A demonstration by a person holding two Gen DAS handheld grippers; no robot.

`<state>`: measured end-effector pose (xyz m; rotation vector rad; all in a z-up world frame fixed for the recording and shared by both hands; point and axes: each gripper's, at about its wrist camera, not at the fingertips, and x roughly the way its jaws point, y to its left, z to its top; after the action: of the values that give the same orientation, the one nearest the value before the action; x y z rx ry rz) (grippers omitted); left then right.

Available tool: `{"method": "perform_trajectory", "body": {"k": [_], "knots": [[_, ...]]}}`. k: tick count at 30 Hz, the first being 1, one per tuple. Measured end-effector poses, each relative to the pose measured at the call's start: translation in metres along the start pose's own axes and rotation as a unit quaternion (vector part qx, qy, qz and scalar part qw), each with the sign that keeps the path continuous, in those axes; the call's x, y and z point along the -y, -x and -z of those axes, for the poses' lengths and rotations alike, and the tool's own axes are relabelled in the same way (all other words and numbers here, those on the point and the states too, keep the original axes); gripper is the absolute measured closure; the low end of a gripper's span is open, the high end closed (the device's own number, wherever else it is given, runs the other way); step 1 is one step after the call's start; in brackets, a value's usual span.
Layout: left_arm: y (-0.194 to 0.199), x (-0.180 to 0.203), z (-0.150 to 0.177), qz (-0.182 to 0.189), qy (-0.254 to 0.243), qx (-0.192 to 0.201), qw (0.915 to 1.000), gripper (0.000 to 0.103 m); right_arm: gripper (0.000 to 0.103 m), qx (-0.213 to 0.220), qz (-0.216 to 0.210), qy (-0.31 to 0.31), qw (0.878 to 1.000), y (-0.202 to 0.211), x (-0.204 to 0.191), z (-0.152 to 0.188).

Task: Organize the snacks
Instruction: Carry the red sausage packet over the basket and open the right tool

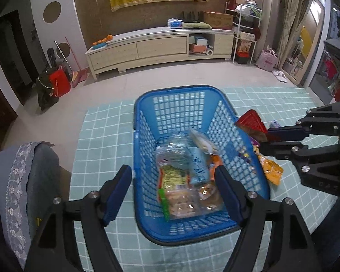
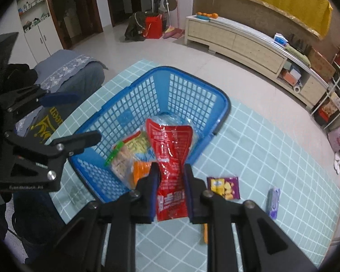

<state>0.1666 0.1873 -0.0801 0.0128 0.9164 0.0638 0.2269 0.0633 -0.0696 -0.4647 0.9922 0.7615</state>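
Right claw [image 2: 170, 181] closed on a red snack packet [image 2: 170, 149], pads pinching it at a crumpled waist; the packet hangs over the near corner of the blue basket [image 2: 224, 104]. Left claw [image 1: 173, 181] open and empty, jaws spread over the basket's near end, nothing between them. Basket sits on a desk covered with a pale green checked cloth [image 2: 272, 149]; it already holds several packets, among them a clear bag of biscuits [image 1: 181, 201], a light blue pack [image 1: 198, 165] and an orange one mostly buried. Outside the basket, on the cloth to its right: a purple packet [image 2: 225, 187], a small lilac pack [image 2: 273, 201] further right, and an orange-yellow packet [image 1: 270, 170] beside the basket wall. Step in hand, as I judge it: carrying the red packet to the basket. Next move calls for bringing it over the open interior, clear of the rim, then releasing; the loose packets follow. Hard to make out: printing on every packet is blurred, the basket's contents overlap so a count is unreliable, and the red packet's lower end is partly covered by the right claw's fingers.
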Motion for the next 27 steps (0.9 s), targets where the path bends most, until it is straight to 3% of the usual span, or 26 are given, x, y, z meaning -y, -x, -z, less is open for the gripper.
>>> {"method": "perform_trajectory", "body": {"k": [13, 18, 20, 22, 27], "knots": [[-0.022, -0.024, -0.002, 0.002, 0.020, -0.008, 0.9998, 0.029, 0.078, -0.037, 0.026, 0.005, 0.999, -0.041, -0.010, -0.028], [-0.025, -0.024, 0.001, 0.006, 0.025, -0.010, 0.9996, 0.029, 0.060, -0.049, 0.050, -0.005, 0.998, -0.047, -0.004, -0.029], [-0.025, -0.025, 0.002, 0.007, 0.028, -0.010, 0.9995, 0.029, 0.037, -0.049, 0.050, -0.011, 0.998, -0.044, -0.001, -0.027], [-0.023, -0.026, 0.001, 0.011, 0.031, -0.008, 0.9994, 0.029, 0.025, -0.037, 0.054, -0.017, 0.998, -0.036, 0.002, -0.024], [-0.011, -0.016, 0.001, 0.014, 0.020, 0.000, 0.9997, 0.025, 0.022, -0.022, 0.054, -0.034, 0.998, -0.015, 0.012, -0.017]]}}
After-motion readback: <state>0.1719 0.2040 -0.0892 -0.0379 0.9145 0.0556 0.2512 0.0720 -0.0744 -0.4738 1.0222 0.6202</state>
